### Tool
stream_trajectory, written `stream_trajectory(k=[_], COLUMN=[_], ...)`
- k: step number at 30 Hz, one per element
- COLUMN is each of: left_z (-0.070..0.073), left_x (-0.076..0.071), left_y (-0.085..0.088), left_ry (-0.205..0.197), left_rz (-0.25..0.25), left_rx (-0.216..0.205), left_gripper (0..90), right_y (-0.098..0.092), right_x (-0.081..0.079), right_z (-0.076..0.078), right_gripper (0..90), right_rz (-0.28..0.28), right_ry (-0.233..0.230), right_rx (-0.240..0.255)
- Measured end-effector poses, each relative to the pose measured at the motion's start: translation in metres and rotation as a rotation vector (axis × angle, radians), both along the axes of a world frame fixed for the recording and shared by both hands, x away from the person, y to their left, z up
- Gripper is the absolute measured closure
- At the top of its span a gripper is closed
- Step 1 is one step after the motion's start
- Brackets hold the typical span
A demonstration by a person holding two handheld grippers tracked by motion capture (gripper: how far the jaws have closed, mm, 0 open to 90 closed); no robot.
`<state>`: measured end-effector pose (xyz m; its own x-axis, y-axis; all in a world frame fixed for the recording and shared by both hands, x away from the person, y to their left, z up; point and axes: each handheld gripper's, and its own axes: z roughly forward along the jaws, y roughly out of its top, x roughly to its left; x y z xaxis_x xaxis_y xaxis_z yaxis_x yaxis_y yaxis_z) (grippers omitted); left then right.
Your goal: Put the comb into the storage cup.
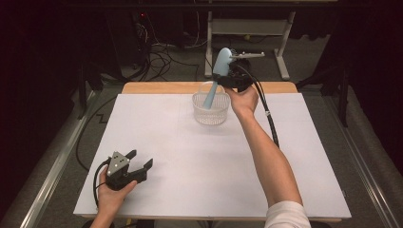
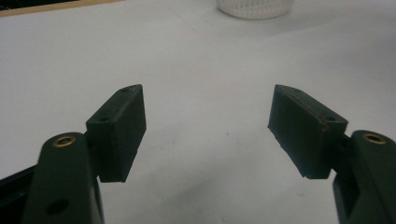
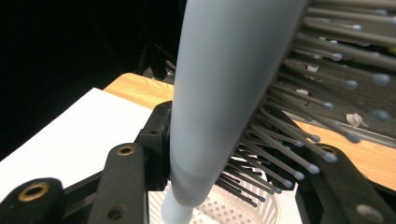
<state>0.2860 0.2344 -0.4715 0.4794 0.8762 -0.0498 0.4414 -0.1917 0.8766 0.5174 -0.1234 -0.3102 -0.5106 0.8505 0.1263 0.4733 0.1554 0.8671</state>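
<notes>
A light blue hairbrush (image 1: 219, 65) is tilted with its handle pointing down into a white perforated basket (image 1: 211, 115) at the far middle of the table. My right gripper (image 1: 232, 78) is shut on the brush head just above the basket's right rim. In the right gripper view the brush back (image 3: 224, 93) and its bristles sit between the jaws of my right gripper (image 3: 233, 154), with the basket (image 3: 233, 211) below. At the front left, my left gripper (image 1: 140, 158) rests on the white sheet, open and holding nothing. In its own view, my left gripper (image 2: 205, 116) points towards the distant basket (image 2: 254, 8).
A white sheet (image 1: 190, 156) covers the table, with a wooden strip (image 1: 157, 88) showing along the far edge. Black cables (image 1: 161, 59) and a white table frame (image 1: 247, 26) lie on the floor beyond. The right gripper's cable (image 1: 268, 116) trails along the forearm.
</notes>
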Motion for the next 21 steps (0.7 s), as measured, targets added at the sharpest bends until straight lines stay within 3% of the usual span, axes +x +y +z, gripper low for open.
stream_trajectory(k=[5, 21], left_z=[0.000, 0.000], left_x=[-0.001, -0.001], left_y=[0.000, 0.000], left_ry=[-0.002, -0.005], left_rz=[0.004, -0.007], left_rx=[-0.008, -0.010], left_gripper=[28.5, 28.3], right_y=[0.004, 0.019], right_x=[0.004, 0.009], right_z=[-0.008, -0.031], right_gripper=[52.4, 52.1], right_rz=[-0.013, -0.015], right_ry=[0.021, 0.054], right_rx=[0.008, -0.033])
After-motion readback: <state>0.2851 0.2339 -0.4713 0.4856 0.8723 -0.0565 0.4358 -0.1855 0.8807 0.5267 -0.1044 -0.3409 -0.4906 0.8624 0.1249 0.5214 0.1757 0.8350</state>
